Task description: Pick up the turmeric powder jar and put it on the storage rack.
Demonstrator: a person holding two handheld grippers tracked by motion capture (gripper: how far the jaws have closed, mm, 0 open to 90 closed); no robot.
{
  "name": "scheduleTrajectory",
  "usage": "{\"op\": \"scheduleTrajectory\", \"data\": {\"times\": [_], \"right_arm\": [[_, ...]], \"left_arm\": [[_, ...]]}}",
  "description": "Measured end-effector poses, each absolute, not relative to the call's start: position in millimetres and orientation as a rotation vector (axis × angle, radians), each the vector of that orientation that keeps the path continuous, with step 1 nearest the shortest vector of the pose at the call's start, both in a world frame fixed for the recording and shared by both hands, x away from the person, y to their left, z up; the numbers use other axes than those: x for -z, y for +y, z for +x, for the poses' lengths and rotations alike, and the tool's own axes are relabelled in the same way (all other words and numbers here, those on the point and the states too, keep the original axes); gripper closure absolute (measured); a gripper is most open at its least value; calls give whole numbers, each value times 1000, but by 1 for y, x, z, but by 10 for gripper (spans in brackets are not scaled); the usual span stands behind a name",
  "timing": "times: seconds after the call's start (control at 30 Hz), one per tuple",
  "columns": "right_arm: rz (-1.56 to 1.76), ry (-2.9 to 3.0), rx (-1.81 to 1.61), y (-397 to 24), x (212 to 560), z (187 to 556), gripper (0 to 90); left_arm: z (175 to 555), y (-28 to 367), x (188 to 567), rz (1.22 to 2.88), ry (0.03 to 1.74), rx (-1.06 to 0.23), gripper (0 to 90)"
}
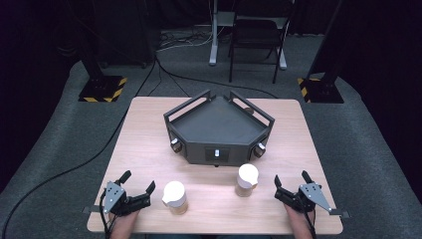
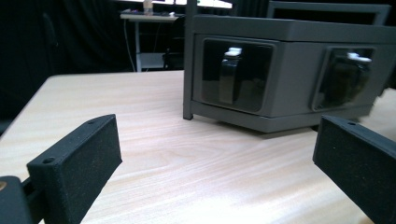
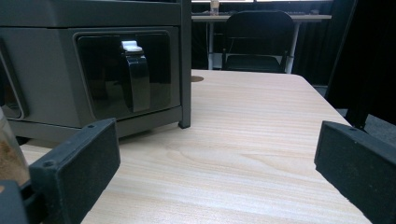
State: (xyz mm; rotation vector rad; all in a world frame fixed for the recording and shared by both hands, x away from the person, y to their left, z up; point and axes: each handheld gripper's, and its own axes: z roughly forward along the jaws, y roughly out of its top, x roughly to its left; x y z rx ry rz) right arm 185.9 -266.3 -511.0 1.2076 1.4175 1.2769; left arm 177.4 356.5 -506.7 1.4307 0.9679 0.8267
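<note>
— Where did we have the two grippers?

— We held the left gripper at the near left corner of the table, jaws spread wide with nothing between them. The right gripper sat at the near right, jaws likewise spread and empty.

— And the jars?

— We saw the left jar, white-lidded, standing upright just beside the left gripper, not touching it. The right jar stood upright near the right gripper, a clear gap between them; its brown contents showed at the left edge of the right gripper view.

— What lay beyond them?

— We faced the grey angular tray unit at the table's middle, behind both jars. Its dark front panels showed in both gripper views.
</note>
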Motion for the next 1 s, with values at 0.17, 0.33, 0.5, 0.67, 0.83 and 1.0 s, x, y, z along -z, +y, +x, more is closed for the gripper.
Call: {"op": "scheduleTrajectory", "data": {"times": [0.17, 0.33, 0.5, 0.67, 0.83, 1.0], "right_arm": [[1202, 1413, -1273, -265, 512, 185, 0], [1199, 1416, -1272, -265, 512, 185, 0], [1188, 1417, -1264, -264, 512, 185, 0], [1191, 1415, -1267, -264, 512, 185, 0], [1191, 1416, -1267, -264, 512, 185, 0], [1188, 1418, -1268, -265, 512, 185, 0]], "left_arm": [[174, 359, 505, 1416, 938, -817, 7], [172, 363, 502, 1410, 877, -800, 6], [171, 365, 497, 1409, 825, -786, 8], [173, 365, 495, 1428, 811, -757, 10], [173, 365, 495, 1421, 806, -745, 10], [171, 370, 495, 1456, 803, -738, 9]]}}
